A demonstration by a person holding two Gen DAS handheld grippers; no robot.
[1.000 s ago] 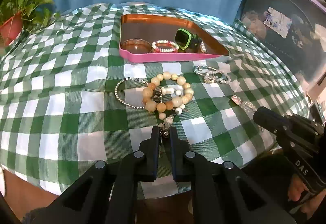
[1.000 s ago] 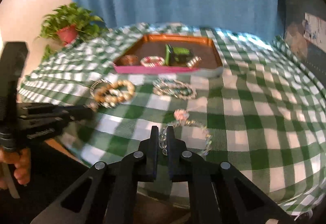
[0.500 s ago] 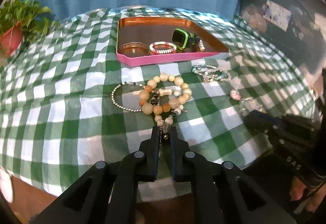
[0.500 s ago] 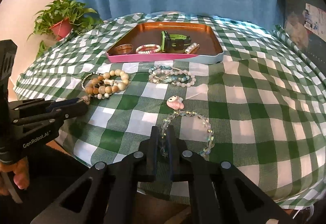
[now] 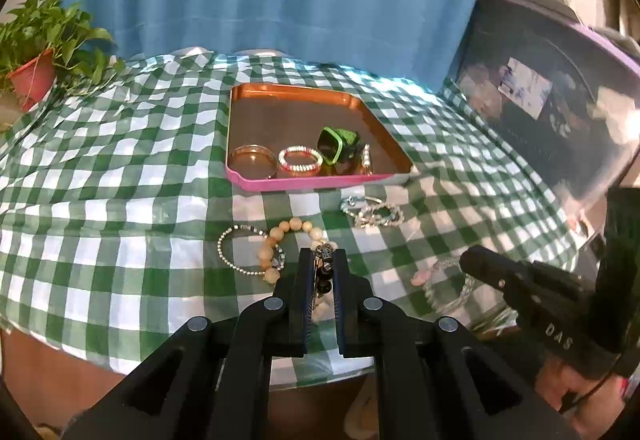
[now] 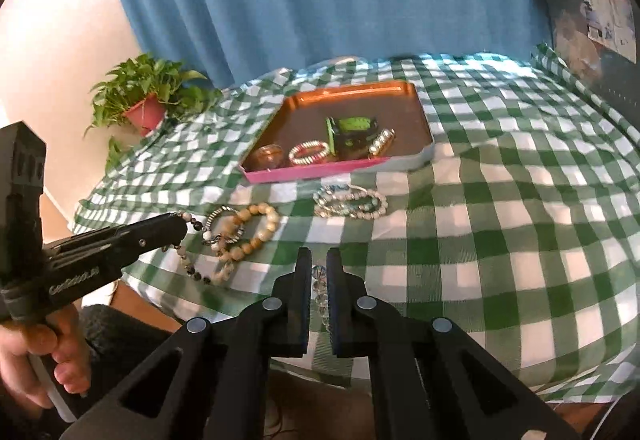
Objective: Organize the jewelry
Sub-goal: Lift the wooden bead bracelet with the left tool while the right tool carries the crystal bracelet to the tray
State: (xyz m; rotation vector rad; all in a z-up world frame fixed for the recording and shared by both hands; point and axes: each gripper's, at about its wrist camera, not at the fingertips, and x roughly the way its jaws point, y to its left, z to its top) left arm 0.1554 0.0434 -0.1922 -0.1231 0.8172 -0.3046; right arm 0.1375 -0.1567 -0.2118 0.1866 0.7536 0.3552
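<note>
Near the bench's front edge, left gripper [image 5: 323, 272] has its jaws shut on a dark-beaded bracelet [image 5: 325, 268], w/ the right gripper [image 6: 319, 276] clamped on a clear-bead bracelet [image 6: 319, 286]. Tray [image 6: 424, 155] sits farther back, holding a green watch [image 6: 352, 129] & other bracelets.

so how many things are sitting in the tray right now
4, all along the pink tray's near edge: copper ring, red-and-silver bracelet, green watch, pale beaded piece. Anything behind the watch is hidden.

One tray [image 5: 316, 181], one plant [image 6: 144, 95]
</note>
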